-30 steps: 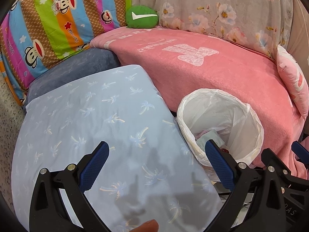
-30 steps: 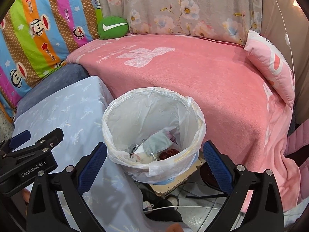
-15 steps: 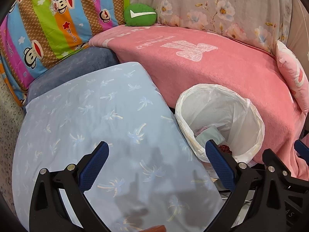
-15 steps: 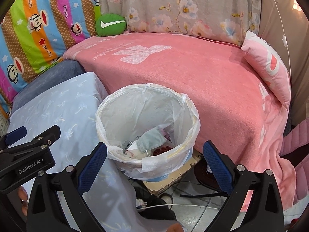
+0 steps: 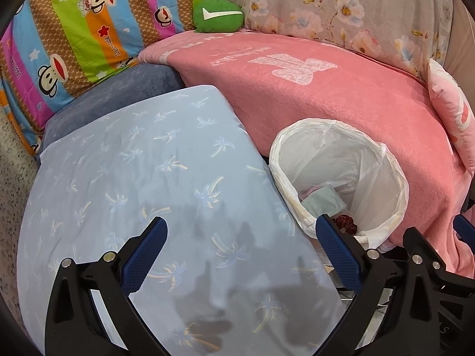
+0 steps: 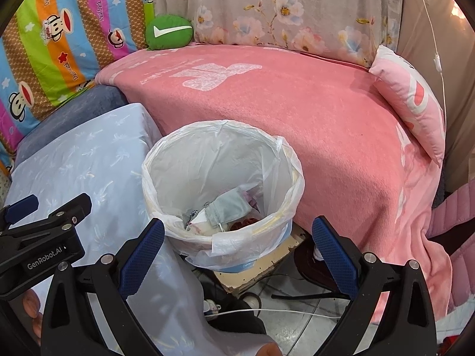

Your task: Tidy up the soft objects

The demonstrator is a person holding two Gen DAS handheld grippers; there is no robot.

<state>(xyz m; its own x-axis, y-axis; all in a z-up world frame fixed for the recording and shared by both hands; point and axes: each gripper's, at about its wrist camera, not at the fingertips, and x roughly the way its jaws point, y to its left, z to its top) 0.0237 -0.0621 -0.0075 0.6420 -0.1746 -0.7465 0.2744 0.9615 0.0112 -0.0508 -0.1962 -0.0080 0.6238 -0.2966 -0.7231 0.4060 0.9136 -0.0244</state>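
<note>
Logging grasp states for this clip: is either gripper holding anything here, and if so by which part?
Nothing is held. The left gripper and the right gripper are both open and empty.

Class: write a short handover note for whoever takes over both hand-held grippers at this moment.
Left hand-held gripper: open, empty, above the light blue palm-print cloth.
Right hand-held gripper: open, empty, over the lined bin.
Green cushion sits at the back of the pink blanket; pink pillow at its right edge.
Done: nothing evident.
Left: all the sorting.
</note>
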